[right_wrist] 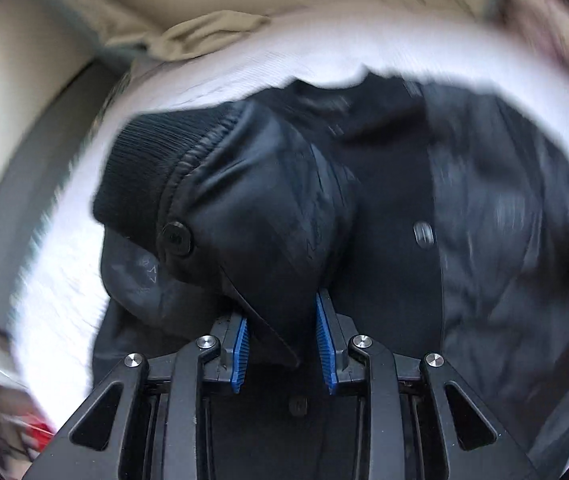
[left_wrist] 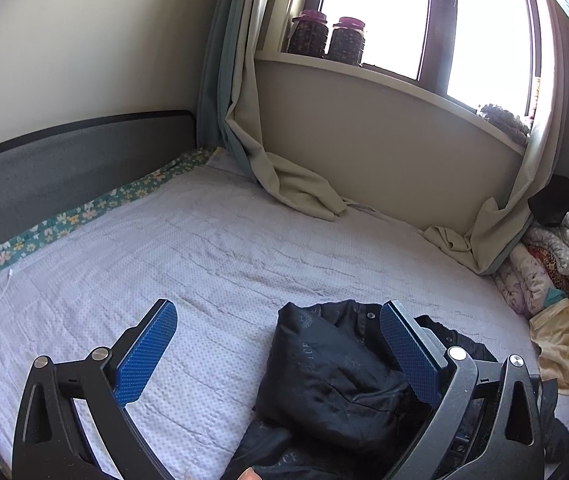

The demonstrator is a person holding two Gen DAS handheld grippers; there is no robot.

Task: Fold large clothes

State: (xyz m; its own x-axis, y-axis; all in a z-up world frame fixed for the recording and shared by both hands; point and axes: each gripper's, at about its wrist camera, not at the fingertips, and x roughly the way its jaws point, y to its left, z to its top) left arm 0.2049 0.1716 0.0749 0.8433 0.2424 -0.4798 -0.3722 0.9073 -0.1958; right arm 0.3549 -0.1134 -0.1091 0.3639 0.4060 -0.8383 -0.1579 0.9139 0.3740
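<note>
A black padded jacket (left_wrist: 324, 368) lies bunched on the pale bed cover (left_wrist: 164, 248) near the front edge. My left gripper (left_wrist: 278, 308) hangs over it with its blue pads wide apart, open; the right finger (left_wrist: 408, 352) rests against the jacket's folds. In the right wrist view, which is blurred, my right gripper (right_wrist: 282, 304) is shut on a fold of the jacket's sleeve (right_wrist: 264, 220). The ribbed cuff (right_wrist: 152, 168) and a snap button (right_wrist: 176, 238) stand just beyond the pads. The jacket's body (right_wrist: 484, 220) spreads to the right.
A grey headboard (left_wrist: 44, 168) runs along the bed's left side. Beige curtains (left_wrist: 300, 188) drape onto the bed below a window sill holding two jars (left_wrist: 328, 36). A pile of folded bedding (left_wrist: 556, 264) sits at the right edge.
</note>
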